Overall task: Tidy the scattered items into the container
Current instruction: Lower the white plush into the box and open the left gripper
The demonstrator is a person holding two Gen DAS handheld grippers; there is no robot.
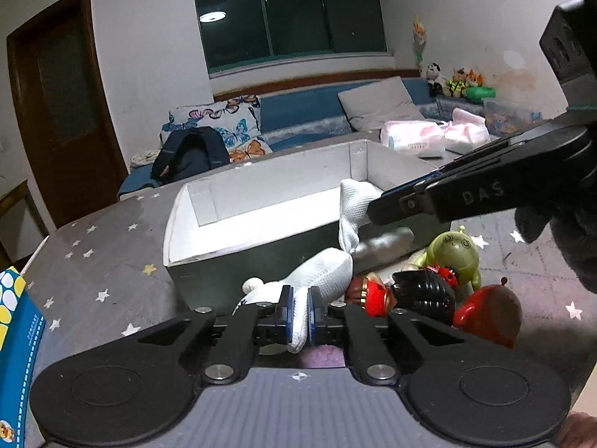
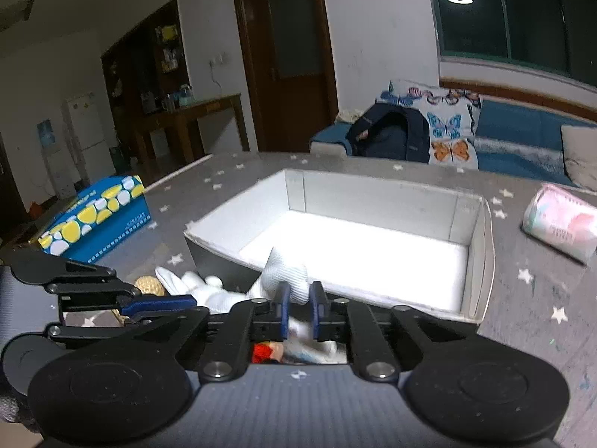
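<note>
one box (image 2: 477, 254), one white cloth toy (image 1: 324, 268), three plastic figures (image 1: 453, 252), two tissue packs (image 1: 414, 138)

A grey star-patterned table cover (image 2: 522, 298) carries an open white-lined box (image 2: 474, 261). A blue tissue box (image 2: 112, 220), a pink pack (image 2: 559, 224) and toy figures (image 1: 447, 272) lie on it around the box.

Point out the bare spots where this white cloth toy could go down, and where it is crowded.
The white-lined box is bare inside, the widest free patch. The star-print mat lies bare between the box and the blue tissue box. It is crowded at the box's near wall: green figure, red toy and black figure huddle there.
</note>
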